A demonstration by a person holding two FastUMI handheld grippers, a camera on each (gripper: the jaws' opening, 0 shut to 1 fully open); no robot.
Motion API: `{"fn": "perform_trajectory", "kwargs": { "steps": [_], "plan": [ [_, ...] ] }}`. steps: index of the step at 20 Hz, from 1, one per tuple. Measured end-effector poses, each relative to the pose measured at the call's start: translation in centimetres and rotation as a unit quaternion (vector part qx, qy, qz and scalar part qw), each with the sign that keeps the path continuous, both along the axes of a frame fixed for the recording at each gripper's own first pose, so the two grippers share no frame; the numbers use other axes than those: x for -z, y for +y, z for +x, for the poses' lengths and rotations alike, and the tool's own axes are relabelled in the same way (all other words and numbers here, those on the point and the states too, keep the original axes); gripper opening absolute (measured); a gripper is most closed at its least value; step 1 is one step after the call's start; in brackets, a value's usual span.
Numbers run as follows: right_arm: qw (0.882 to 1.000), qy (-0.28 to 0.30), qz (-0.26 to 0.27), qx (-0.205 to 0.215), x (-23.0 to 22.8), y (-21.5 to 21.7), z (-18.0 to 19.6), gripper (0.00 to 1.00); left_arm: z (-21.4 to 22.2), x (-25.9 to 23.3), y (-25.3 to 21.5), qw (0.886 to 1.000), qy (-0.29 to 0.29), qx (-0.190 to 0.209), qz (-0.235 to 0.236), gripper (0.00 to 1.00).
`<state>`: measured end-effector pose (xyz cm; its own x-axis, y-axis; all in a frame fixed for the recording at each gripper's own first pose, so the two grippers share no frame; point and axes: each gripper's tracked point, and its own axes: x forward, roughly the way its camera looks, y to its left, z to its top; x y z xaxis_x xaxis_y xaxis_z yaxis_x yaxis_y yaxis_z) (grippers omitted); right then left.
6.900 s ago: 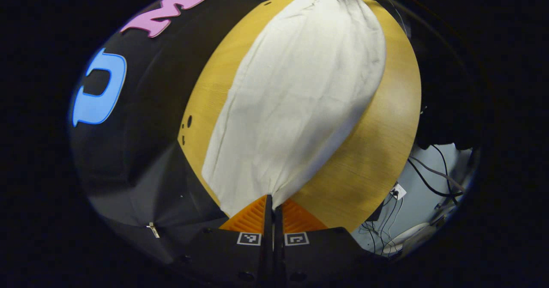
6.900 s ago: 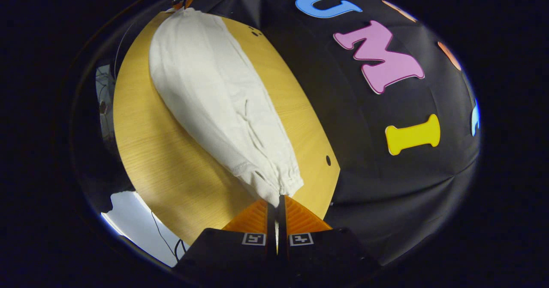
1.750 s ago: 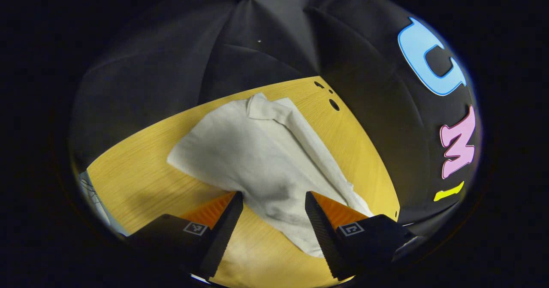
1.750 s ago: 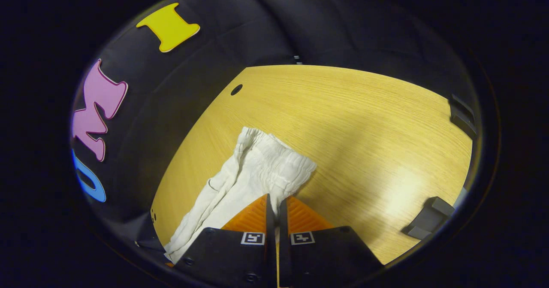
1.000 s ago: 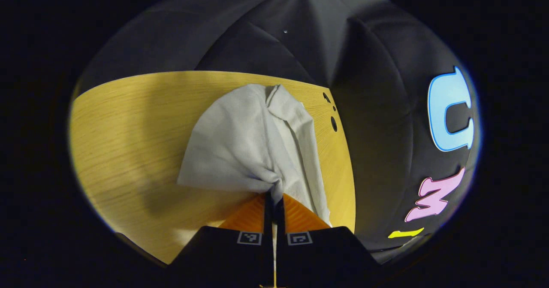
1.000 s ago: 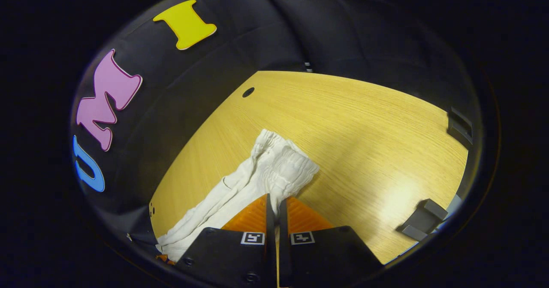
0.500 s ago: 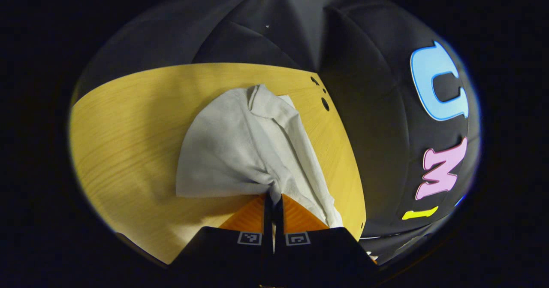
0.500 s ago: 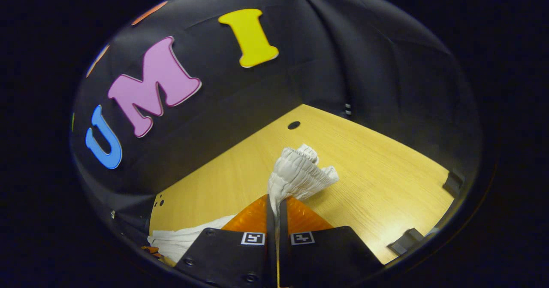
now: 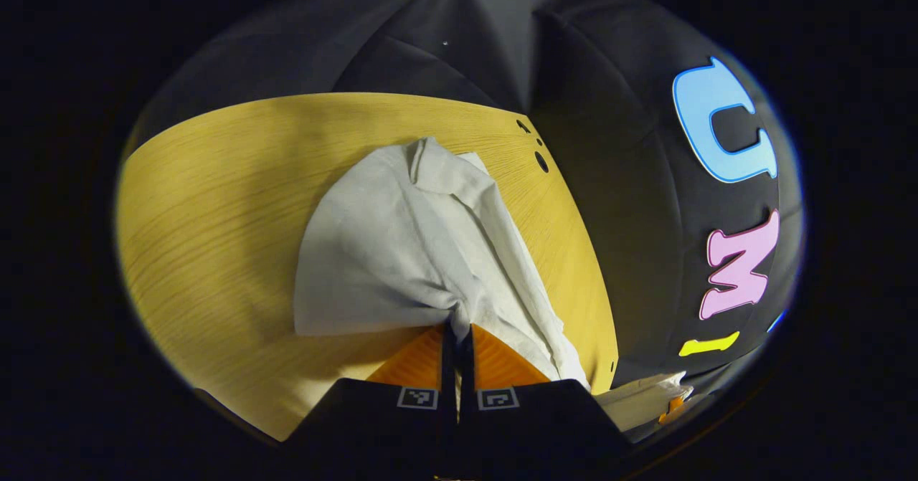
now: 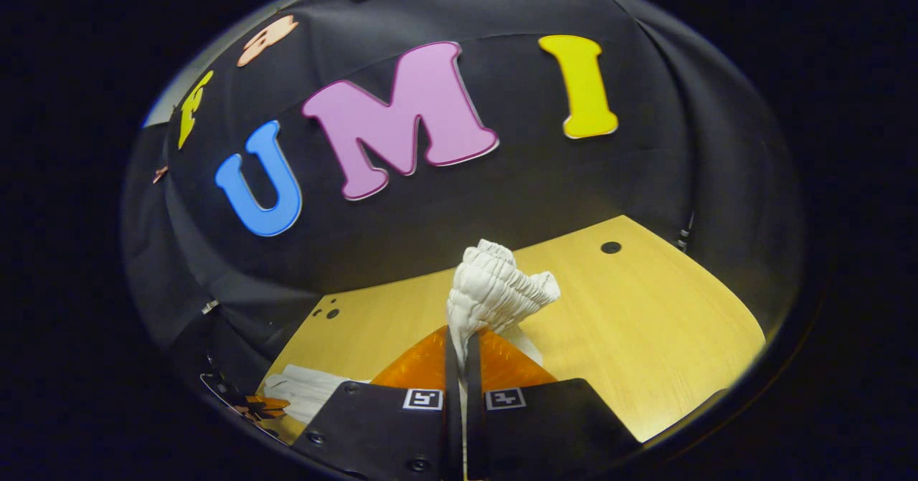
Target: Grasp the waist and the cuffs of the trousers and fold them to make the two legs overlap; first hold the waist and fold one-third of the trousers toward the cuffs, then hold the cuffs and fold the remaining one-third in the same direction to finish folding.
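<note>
Both tongs (image 9: 457, 337) (image 10: 462, 345) pinch the trousers (image 9: 401, 244)

Black cloth wall (image 9: 445, 65); wooden table (image 9: 215, 201).

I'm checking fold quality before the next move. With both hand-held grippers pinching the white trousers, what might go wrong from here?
1. The right hand-held gripper pinches only a bunched bit of the elastic waist, lifted off the table; it may slip out or land crumpled.
2. The left hand-held gripper clamps a gathered pucker of the trousers, so pulling could drag creases into the fold.
3. The layers beside it look uneven, so the legs may not overlap cleanly.
</note>
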<state>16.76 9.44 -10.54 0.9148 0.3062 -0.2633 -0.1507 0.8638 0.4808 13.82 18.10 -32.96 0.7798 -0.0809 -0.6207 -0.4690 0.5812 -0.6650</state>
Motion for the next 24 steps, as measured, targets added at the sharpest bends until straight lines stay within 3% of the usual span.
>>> {"fn": "perform_trajectory", "kwargs": {
  "steps": [7, 13, 16, 17, 18, 19, 20, 21, 22, 23, 24],
  "plan": [
    [0.993, 0.013, -0.059, -0.105, 2.9, 10.6, -1.9, 0.07, -0.5, 0.3, 0.2, 1.000, -0.006, -0.004, -0.017, 0.06],
    [0.973, 0.034, -0.127, -0.188, 7.5, 17.8, -4.0, 0.08, -0.2, 0.6, 0.1, 0.999, -0.012, -0.003, -0.031, 0.06],
    [0.964, 0.055, -0.126, -0.226, 9.7, 21.4, -5.3, 0.18, 0.0, 0.7, 0.1, 0.999, -0.015, -0.002, -0.038, 0.06],
    [0.963, 0.062, -0.129, -0.230, 10.3, 22.1, -5.7, 0.10, 0.0, 0.7, 0.2, 0.999, -0.016, -0.002, -0.041, 0.06],
    [0.960, 0.072, -0.132, -0.235, 11.1, 22.7, -6.1, 0.21, 0.0, 0.7, 0.2, 0.999, -0.016, -0.002, -0.043, 0.06],
    [0.958, 0.083, -0.132, -0.240, 11.7, 23.0, -6.8, 0.12, 0.1, 0.7, 0.2, 0.999, -0.017, -0.003, -0.046, 0.06],
    [0.956, 0.093, -0.129, -0.246, 12.1, 23.1, -7.3, 0.23, 0.2, 0.8, 0.1, 0.999, -0.019, -0.004, -0.048, 0.06],
    [0.954, 0.105, -0.124, -0.253, 12.5, 23.2, -8.0, 0.26, 0.2, 0.7, 0.2, 0.998, -0.021, -0.004, -0.051, 0.06],
    [0.950, 0.118, -0.115, -0.264, 13.0, 23.2, -8.7, 0.26, 0.2, 0.9, 0.1, 0.998, -0.022, -0.004, -0.054, 0.06],
    [0.946, 0.134, -0.100, -0.279, 13.2, 23.4, -9.8, 0.33, 0.2, 0.8, 0.3, 0.998, -0.024, -0.005, -0.056, 0.06],
    [0.941, 0.150, -0.072, -0.295, 13.2, 23.7, -11.1, 0.29, 0.3, 0.9, 0.2, 0.998, -0.025, -0.007, -0.058, 0.06]
  ]
}}
